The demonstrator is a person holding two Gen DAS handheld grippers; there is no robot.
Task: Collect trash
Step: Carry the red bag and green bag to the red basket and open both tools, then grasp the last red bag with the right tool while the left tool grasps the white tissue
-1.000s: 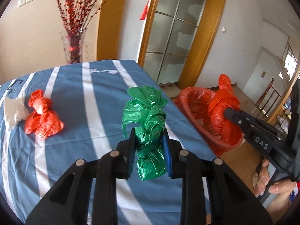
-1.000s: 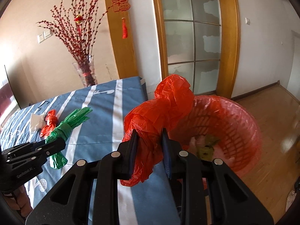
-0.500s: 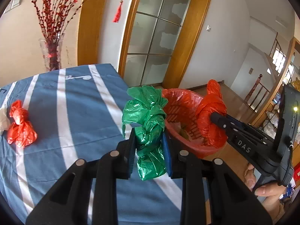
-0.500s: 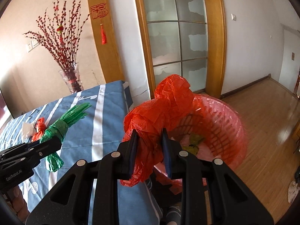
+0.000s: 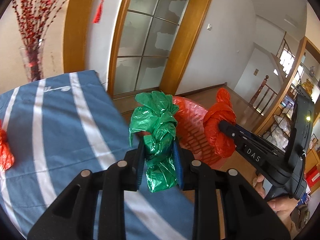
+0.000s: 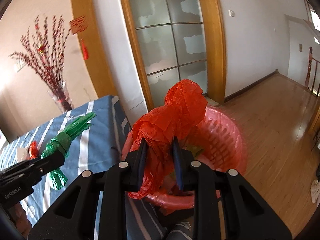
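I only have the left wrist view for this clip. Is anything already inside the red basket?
Observer: Yes, a yellow-green scrap lies inside the red basket.
Operator: Is the other bag over the opening?
Observer: The red bag, clamped in the right gripper, hangs with its lower end at the basket's near rim.
Operator: Besides my green bag, what's left on the table?
Observer: A white paper lies beside the small red bag.

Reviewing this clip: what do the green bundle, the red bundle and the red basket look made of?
Green bundle: thin glossy plastic film, crinkled with sharp highlights. Red bundle: similar film, translucent and creased. Red basket: looks like rigid slotted plastic, seemingly lined with a thin pinkish bag.
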